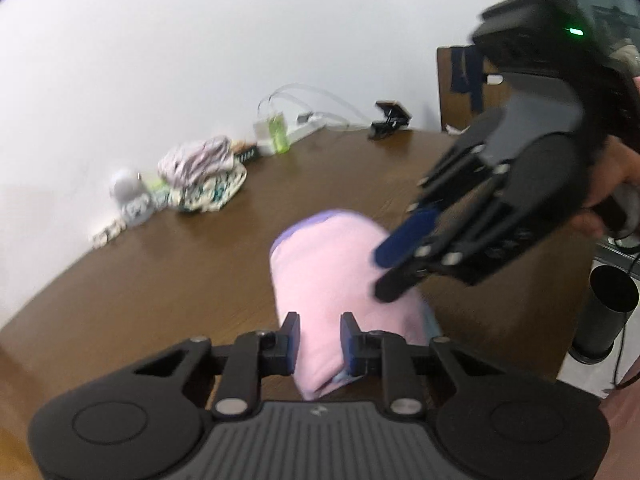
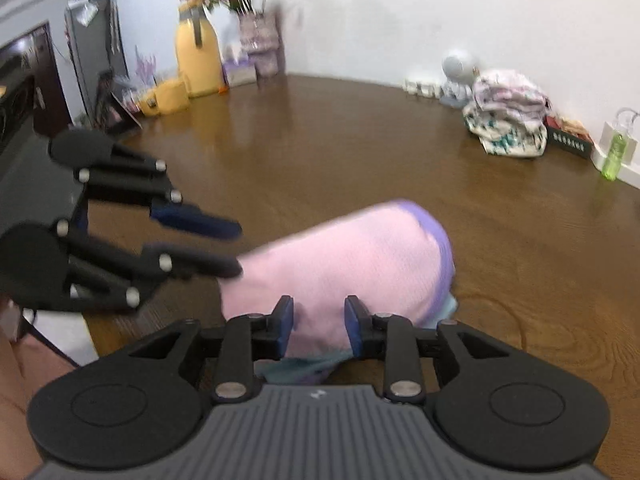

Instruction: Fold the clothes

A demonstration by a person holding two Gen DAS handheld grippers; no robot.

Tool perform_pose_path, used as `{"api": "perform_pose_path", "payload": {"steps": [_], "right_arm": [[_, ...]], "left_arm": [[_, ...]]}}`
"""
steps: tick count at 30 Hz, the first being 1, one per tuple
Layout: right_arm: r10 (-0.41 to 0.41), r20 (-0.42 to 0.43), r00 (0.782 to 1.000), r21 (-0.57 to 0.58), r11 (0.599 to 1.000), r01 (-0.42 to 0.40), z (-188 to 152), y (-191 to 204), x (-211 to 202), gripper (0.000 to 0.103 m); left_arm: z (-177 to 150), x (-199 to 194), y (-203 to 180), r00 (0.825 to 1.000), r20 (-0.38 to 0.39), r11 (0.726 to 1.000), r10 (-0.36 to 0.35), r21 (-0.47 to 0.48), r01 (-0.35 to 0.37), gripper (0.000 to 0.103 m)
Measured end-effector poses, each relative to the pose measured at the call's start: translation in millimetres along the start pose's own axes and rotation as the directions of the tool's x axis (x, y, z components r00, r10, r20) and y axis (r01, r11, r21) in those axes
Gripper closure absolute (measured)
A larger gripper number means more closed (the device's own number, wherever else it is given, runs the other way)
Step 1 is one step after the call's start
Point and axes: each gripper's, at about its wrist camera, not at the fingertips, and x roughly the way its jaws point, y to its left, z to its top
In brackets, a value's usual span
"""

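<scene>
A folded pink garment with a purple edge lies on the brown wooden table; it also shows in the right wrist view. My left gripper is open, its jaws astride the garment's near end. In the right wrist view the left gripper comes in from the left, fingers apart at the garment's left end. My right gripper is open over the garment's near edge. In the left wrist view the right gripper reaches in from the right, fingertips at the garment's right side.
A pile of folded patterned clothes sits by the wall, also in the left wrist view. A green bottle, a white figurine, a yellow jug and a flower vase line the table's back. A black bin stands beside the table.
</scene>
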Motion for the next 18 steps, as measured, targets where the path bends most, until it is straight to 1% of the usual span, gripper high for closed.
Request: {"api": "perform_pose_path", "payload": {"steps": [3,7,11,13,15,16,18], "right_arm": [[-0.013,-0.052,0.999,0.0,1.0,0.013,-9,-2,8,0.075],[-0.013,-0.048,0.999,-0.002,1.0,0.013,-15,-1,10,0.075],[-0.021,-0.049,0.999,-0.006,1.0,0.021,-15,0,10,0.074],[-0.013,-0.015,1.0,0.033,0.999,0.013,-12,-3,1,0.072],[-0.022,0.035,0.999,0.06,0.998,0.02,-8,-5,-9,0.072],[-0.032,0.041,0.999,0.062,0.998,0.03,-6,-4,-9,0.072],[-0.051,0.049,0.997,0.064,0.997,0.048,-4,-3,-7,0.072]], "left_arm": [[-4,15,2,0.999,-0.034,0.999,-0.038,0.015,0.038,0.083],[-10,27,0,0.996,-0.053,0.997,-0.068,0.032,0.069,0.083],[-12,26,-5,0.997,-0.053,0.997,-0.061,0.04,0.063,0.083],[-10,22,-7,0.998,-0.041,0.998,-0.046,0.048,0.048,0.082],[-6,14,-6,0.999,-0.009,0.998,-0.043,0.038,0.043,0.078],[-3,12,-6,0.999,0.007,0.998,-0.051,0.036,0.051,0.078],[0,12,-12,0.997,0.017,0.995,-0.078,0.066,0.076,0.078]]}}
